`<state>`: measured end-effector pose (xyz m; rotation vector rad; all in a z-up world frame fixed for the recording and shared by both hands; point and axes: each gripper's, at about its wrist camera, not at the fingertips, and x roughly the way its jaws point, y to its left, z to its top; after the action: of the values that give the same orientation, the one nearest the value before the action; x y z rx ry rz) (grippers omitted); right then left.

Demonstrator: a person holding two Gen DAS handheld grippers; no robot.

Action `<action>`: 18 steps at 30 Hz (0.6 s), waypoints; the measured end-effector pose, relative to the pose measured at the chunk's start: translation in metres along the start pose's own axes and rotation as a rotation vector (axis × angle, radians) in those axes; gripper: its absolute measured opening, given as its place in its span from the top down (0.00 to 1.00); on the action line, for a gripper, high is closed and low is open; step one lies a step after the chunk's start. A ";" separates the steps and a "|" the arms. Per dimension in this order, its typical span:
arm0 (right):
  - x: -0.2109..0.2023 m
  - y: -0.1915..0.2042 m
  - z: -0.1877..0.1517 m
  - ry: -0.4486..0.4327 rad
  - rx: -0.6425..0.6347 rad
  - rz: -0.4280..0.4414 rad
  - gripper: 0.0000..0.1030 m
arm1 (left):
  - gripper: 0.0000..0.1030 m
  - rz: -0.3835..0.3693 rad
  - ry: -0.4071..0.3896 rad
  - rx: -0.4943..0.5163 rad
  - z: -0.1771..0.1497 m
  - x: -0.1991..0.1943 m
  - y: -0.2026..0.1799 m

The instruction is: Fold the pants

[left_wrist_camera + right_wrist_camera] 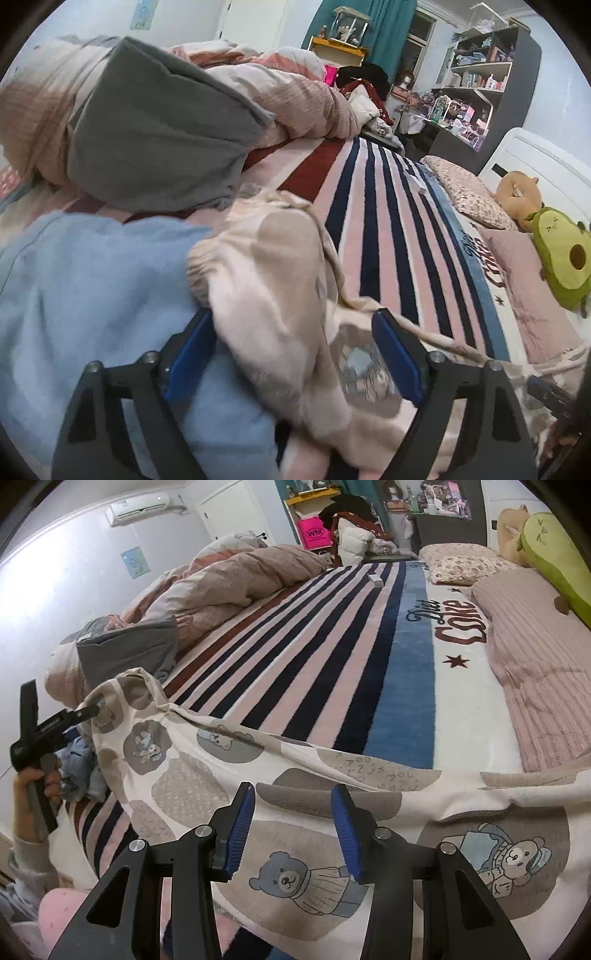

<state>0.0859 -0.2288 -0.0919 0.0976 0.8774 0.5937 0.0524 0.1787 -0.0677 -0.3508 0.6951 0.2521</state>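
Striped bed (332, 657) is carrying your bear-print pants (295, 849), where your left hand-held gripper (295, 354) is straddling a bunched end wide open while your right hand-held gripper (291, 830) is hovering open, gripping nothing, seemingly readying a fold.

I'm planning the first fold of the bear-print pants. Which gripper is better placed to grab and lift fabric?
Left, probably. The left gripper is open with a bunched edge of the bear-print pants already between its fingers. The right gripper, also open, hovers over flat fabric with no edge to pinch.
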 end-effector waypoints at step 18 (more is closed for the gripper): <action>-0.057 -0.038 -0.023 -0.107 0.105 -0.012 0.63 | 0.84 -0.329 -0.073 0.389 0.003 -0.045 -0.184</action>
<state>0.0579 -0.2942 -0.0799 0.2175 0.8050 0.5264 0.0830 0.0070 0.0069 -0.0788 0.5890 -0.1819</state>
